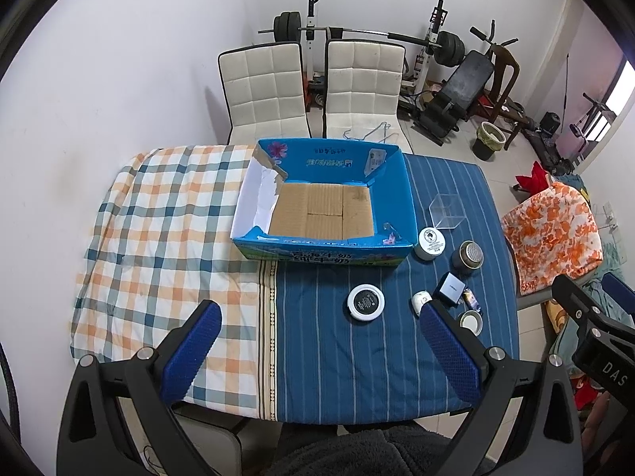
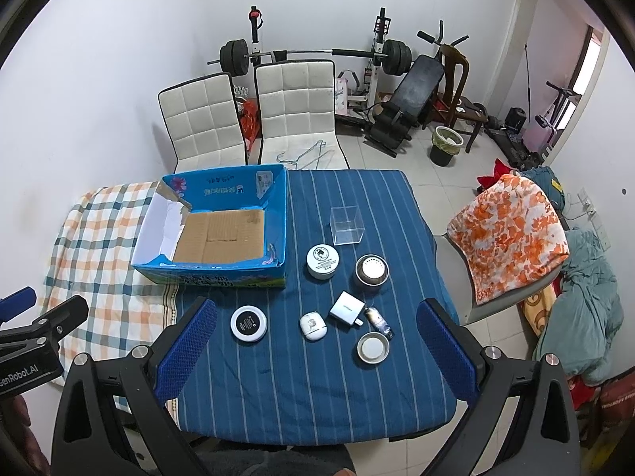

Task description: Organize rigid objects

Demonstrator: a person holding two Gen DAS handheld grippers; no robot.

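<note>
Clearly, both the left gripper (image 1: 317,341) and the right gripper (image 2: 315,341) hang above the near edge of the desk (image 2: 317,396), each with blue fingers (image 2: 186,349) spread wide and holding nothing. On the blue striped cloth, a blue cardboard box (image 2: 214,273) stands at about 10 o'clock in the right wrist view, with a bare brown floor inside. To the right of it lie the small things: a clear plastic cube (image 2: 346,225), a white jar (image 2: 322,261), a dark round tin (image 2: 371,271), a white ring-shaped disc (image 2: 249,324), a white charger (image 2: 346,308), a small white case (image 2: 313,327) and a metal lid (image 2: 373,348).
</note>
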